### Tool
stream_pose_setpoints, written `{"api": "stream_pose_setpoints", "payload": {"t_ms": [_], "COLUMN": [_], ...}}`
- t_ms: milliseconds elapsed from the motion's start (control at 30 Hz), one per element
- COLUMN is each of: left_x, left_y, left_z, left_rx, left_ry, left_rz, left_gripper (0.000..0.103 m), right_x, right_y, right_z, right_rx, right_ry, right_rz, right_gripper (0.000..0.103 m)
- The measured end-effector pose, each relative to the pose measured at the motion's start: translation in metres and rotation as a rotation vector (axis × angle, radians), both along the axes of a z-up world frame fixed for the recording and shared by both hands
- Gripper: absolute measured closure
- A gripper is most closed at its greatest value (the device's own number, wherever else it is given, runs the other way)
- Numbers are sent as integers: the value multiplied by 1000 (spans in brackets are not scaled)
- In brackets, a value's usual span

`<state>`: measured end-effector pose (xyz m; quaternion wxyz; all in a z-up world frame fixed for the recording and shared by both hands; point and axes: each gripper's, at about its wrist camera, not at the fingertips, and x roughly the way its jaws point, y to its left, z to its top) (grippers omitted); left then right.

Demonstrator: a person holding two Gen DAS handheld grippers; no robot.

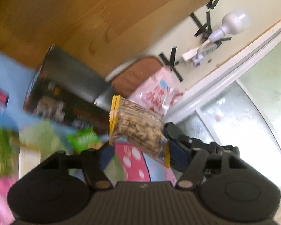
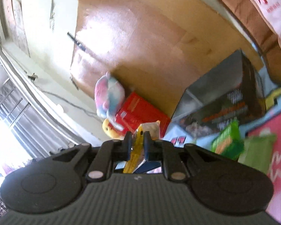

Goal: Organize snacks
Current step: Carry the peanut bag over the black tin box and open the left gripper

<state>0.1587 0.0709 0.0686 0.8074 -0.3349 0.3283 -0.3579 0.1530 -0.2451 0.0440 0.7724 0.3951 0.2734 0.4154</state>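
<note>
In the left wrist view a clear bag of seeds with yellow edges [image 1: 138, 129] hangs in the air, pinched at its lower right by the right gripper [image 1: 170, 140]. My left gripper [image 1: 140, 155] is open and empty below the bag. In the right wrist view the right gripper [image 2: 137, 140] is shut on the bag's yellow edge [image 2: 135, 155]. A pink snack bag [image 1: 159, 93] leans on a brown cushion [image 1: 134, 75]; it also shows in the right wrist view [image 2: 267, 1]. A dark snack box [image 1: 65, 93] [image 2: 224, 101] and a green packet [image 1: 82, 138] [image 2: 226, 142] lie on the patterned cloth.
A wooden board [image 1: 84, 18] [image 2: 140, 46] stands behind the snacks. A red box [image 2: 140, 112] and a plush toy [image 2: 108, 97] sit by the wall. A lamp bulb [image 1: 234, 22] is taped to the wall. A window [image 1: 243, 121] is at the right.
</note>
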Motion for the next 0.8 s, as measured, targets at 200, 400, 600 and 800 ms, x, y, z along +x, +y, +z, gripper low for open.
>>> {"api": "stream_pose_setpoints", "payload": {"t_ms": [200,400,600,800], "left_x": [55,96,101,77], "left_y": [-10,-17,-12,-3], "left_z": [24,11,2,9], "left_rx": [76,142,219,250], "left_ry": [-78,-60,-57,-85], "left_rz": [82,148,248,264], "left_gripper": [50,50,37,33], "right_x": [58,101,115,79], "right_y": [13,32,69,93], "right_z": [27,33,23,27], "right_rx": [-92,-262,-634,-871], "right_ry": [-25,-19,-114,-313], "right_rz": [-46,-126,-258,-384], "right_gripper": [88,87,78,45]}}
